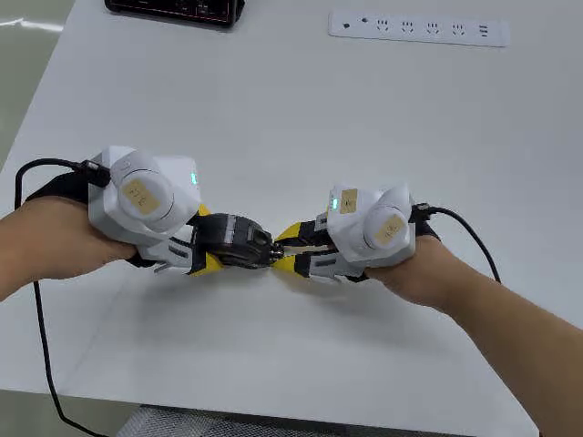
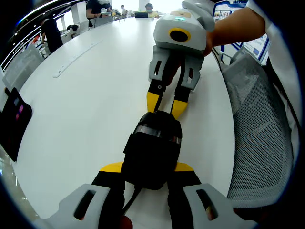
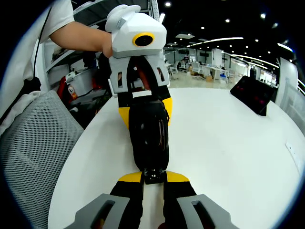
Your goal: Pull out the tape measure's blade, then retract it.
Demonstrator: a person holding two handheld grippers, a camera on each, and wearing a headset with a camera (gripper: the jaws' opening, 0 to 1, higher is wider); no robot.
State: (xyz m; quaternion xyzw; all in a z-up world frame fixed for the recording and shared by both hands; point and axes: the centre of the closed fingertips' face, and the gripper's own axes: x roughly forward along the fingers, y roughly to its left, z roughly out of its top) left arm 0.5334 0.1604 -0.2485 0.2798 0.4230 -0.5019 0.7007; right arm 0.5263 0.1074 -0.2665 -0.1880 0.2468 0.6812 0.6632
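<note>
- My left tongs [image 1: 208,238] are clamped on the tape measure [image 1: 235,241], one jaw on each flank of its black case. The case sits just above the table [image 1: 319,137], near me and a little left of centre.
- The case mouth points right, toward my other hand. No length of blade shows between the two tools, so I judge the pull-out as not yet begun.
- My right tongs [image 1: 287,248] are pressed together on the small end tab [image 3: 153,175] at the case mouth. Their yellow tips almost touch the case.
- Procedure: anchor the case with the left tongs and draw the right tongs straight to the right, in line with the mouth. An angled pull would likely kink the blade or slip the tab out of the pinch.
- For retraction, I would guide the tab back under a firm pinch and not release it, since a free blade may whip.
- Clearance, left: my cable [image 1: 36,300] hangs off the table's near-left side, well apart from the pull line.
- Clearance, far: a black unit [image 1: 173,9] lies far left and a power strip [image 1: 419,27] far right, both well away from the work.
- Clearance, right: the table is bare to the right of my right hand, so the draw has open room. The near edge runs close under both wrists, so I would hold the travel level and parallel to it.
</note>
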